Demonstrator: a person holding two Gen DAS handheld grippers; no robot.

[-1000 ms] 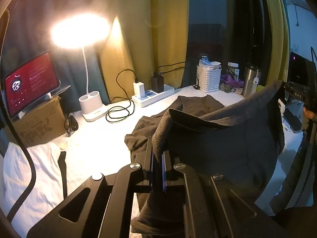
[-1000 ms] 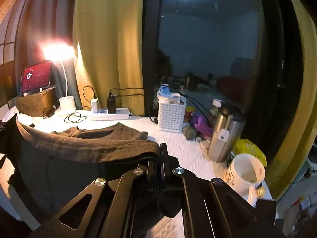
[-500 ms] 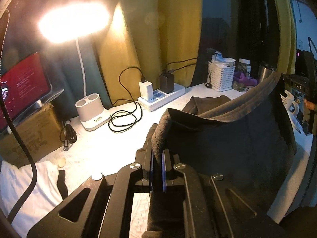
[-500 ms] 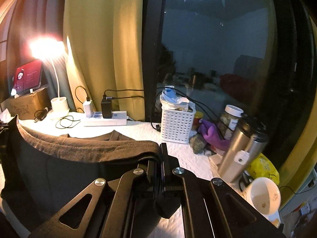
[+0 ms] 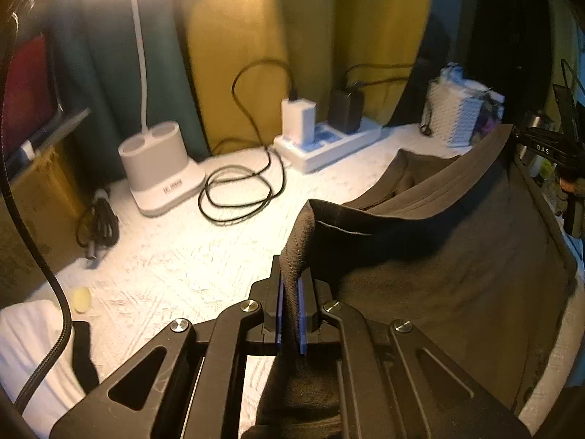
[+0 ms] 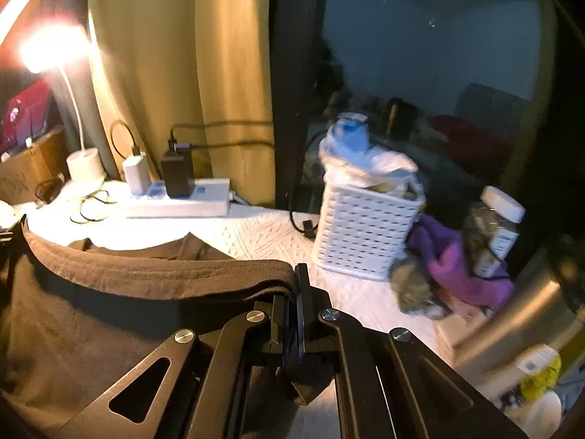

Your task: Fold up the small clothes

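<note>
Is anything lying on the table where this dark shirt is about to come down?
Nothing visible. Both the left gripper and right gripper are shut on the dark shirt; the power strip and white basket stand beyond it.

basket [image 6: 365, 234] right of power strip [image 6: 182, 203]

Left black two-finger gripper [image 5: 291, 301] angled down with jaws clamped tight on a fold of dark brown cloth garment [image 5: 457, 274], right black two-finger gripper [image 6: 292, 314] likewise pinched shut on the same garment's opposite hem corner, pitched less steeply.
</note>
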